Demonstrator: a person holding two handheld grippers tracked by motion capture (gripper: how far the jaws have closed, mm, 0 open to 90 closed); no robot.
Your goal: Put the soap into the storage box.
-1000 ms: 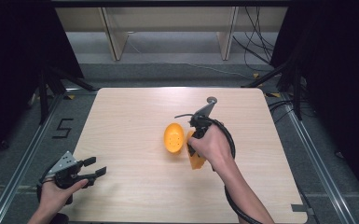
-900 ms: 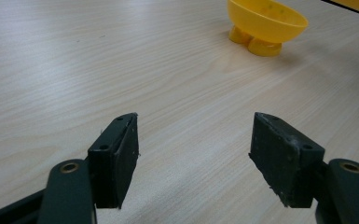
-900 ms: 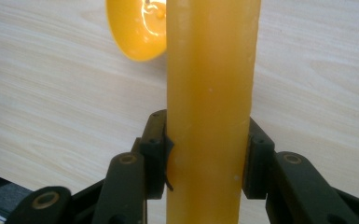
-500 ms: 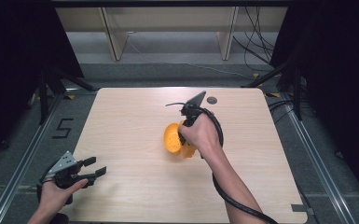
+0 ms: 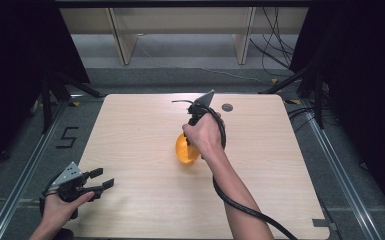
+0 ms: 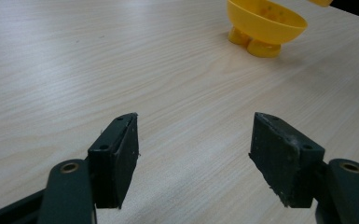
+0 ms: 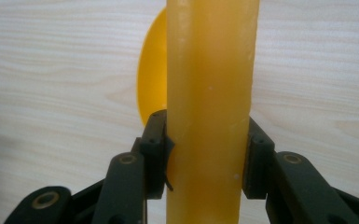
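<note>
Change since the earlier frames: the right tool (image 5: pixel 192 150), with the yellow cylinder (image 7: pixel 210 107) in its grip, has travelled from the 3 o'clock side of the yellow bowl (image 5: pixel 184 150) to a place directly over it; the left tool (image 5: pixel 99 181) has stayed put.

Item 1. Counter (image 5: pixel 280 175): pale wood-grain top, rounded corners. A small dark round disc (image 5: pixel 227 107) lies near its far edge, at about 1 o'clock from the bowl.

Item 2. Yellow bowl: near the counter's centre, resting on small rounded feet as the left gripper view shows (image 6: pixel 265 25). Rim open upward. Faint specks show on the inner wall; whether anything lies in it cannot be told.

Item 3. Yellow cylinder: long, smooth, waxy. In the right gripper view it runs from 6 to 12 o'clock between the jaws, with the bowl's rim (image 7: pixel 151 74) showing behind it at 10 o'clock. Whether it touches the bowl cannot be told.

Item 4. Right hand (image 5: pixel 205 135): forearm enters from 6 o'clock, wrist bent over the bowl, tool pointing down. Jaws set narrow, both pads pressed on the cylinder's sides.

Item 5. Left hand (image 5: pixel 60 207): at the counter's 7 o'clock corner, tool held low and level, aimed toward 3 o'clock. Jaws wide, nothing between them.
</note>
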